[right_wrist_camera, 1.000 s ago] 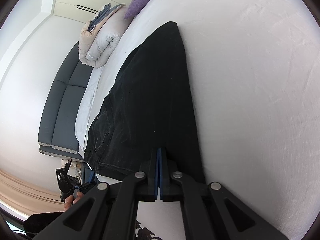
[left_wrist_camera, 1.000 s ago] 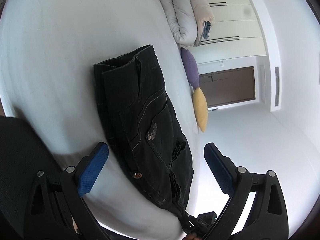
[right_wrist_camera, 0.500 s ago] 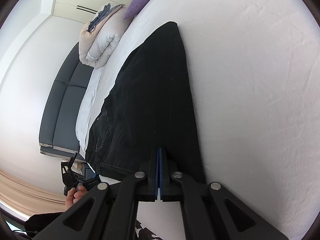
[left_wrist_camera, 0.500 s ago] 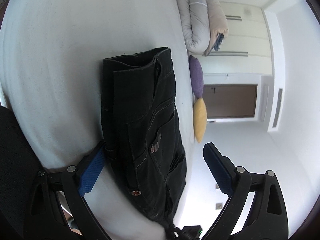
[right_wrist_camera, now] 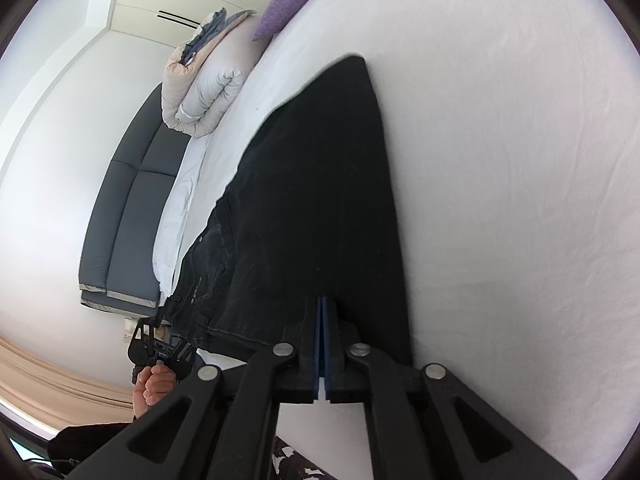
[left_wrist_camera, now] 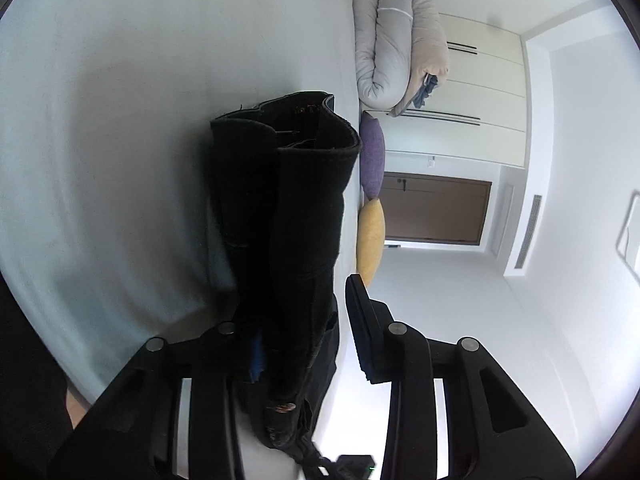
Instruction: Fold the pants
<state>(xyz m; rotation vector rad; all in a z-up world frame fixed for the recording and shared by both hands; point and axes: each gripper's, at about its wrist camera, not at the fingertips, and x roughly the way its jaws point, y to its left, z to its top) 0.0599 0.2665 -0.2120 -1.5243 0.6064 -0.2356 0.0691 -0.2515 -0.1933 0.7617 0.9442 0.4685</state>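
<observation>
The black pants (left_wrist_camera: 288,216) lie on the bed (left_wrist_camera: 120,120), long axis toward twelve o'clock between the left gripper (left_wrist_camera: 308,336) jaws, just narrowed around the waistband; the right gripper (right_wrist_camera: 322,320) pinches the hem.

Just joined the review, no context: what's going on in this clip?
A person is folding black pants on a white bed, with a handheld gripper in each hand. The left gripper has the waist end between its jaws, which have just been closing; whether its pads already press the fabric cannot be told. The right gripper is shut on the other end of the pants. The pants lie folded lengthwise and mostly flat, so the crosswise fold is not yet done.
</observation>
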